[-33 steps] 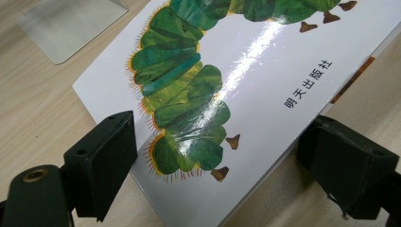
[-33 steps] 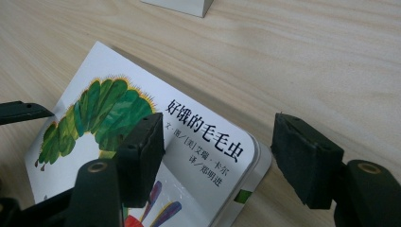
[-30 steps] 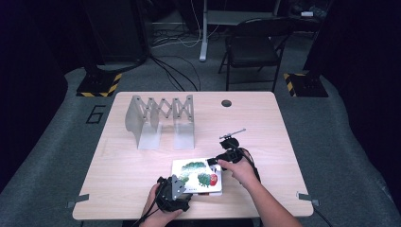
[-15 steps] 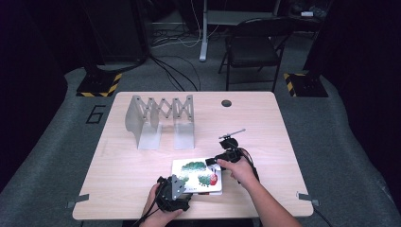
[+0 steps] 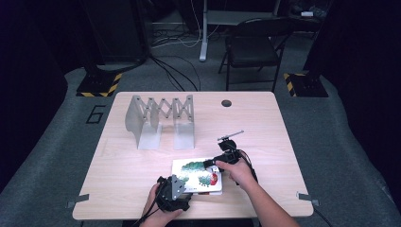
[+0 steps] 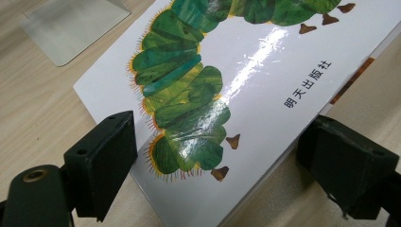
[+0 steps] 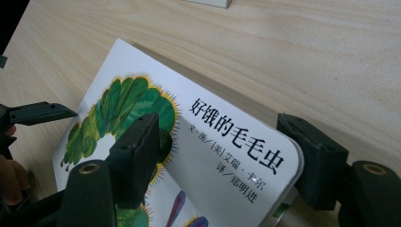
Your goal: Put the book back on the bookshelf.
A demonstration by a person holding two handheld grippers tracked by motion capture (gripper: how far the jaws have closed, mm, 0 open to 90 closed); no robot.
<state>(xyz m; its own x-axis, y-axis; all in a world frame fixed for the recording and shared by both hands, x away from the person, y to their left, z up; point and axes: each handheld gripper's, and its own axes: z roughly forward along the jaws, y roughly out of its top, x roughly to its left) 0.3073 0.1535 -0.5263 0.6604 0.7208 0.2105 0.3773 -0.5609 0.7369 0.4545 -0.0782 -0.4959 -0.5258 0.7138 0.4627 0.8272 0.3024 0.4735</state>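
Note:
A white picture book (image 5: pixel 196 174) with a green caterpillar on its cover lies near the table's front edge. My left gripper (image 5: pixel 173 193) is at the book's near left corner. In the left gripper view one jaw lies over the cover (image 6: pixel 246 94) and the other under the edge, so my left gripper (image 6: pixel 220 125) is shut on that corner. My right gripper (image 5: pixel 218 161) is at the book's far right corner. Its jaws have just been opening and stand wide on either side of the corner (image 7: pixel 236 142), pads off it (image 7: pixel 220 130).
A grey metal accordion rack (image 5: pixel 161 120) stands upright at the back left of the wooden table (image 5: pixel 265 118). A round cable hole (image 5: pixel 226 103) sits near the far edge. A folding chair (image 5: pixel 255 47) and floor cables lie beyond the table.

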